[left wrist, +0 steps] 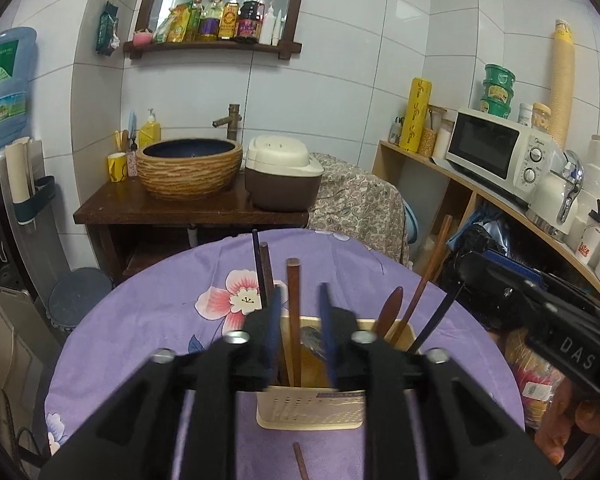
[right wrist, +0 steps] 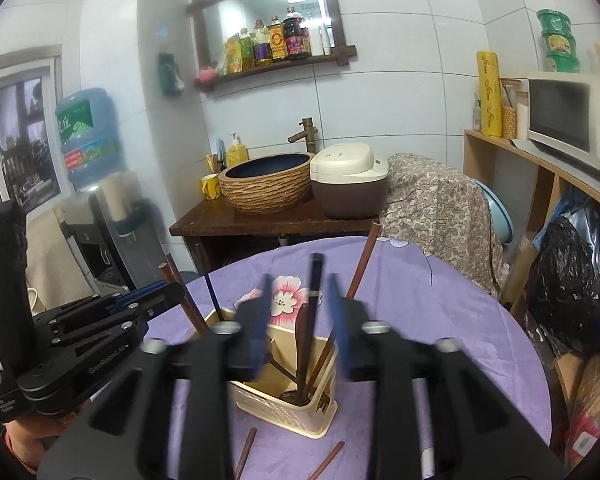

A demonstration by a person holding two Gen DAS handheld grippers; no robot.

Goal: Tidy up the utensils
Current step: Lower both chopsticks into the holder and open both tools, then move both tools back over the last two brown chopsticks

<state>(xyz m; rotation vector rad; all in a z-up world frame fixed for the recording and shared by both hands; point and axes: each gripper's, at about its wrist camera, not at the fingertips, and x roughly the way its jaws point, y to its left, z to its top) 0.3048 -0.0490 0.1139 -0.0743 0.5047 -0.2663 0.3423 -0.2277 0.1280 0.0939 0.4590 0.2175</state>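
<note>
Both grippers — left (left wrist: 299, 322), right (right wrist: 300, 326) — hang apart over the utensil holder (left wrist: 310, 412); a clumsy dip could tip it off the table's (left wrist: 148, 320) near edge.

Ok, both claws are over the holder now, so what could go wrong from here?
1. The left claw straddles a brown chopstick without pinching it; pulling back could drag it and tip the cream holder.
2. The right claw sits among leaning utensils and may knock them.
3. Loose chopsticks on the tablecloth could roll off.
</note>
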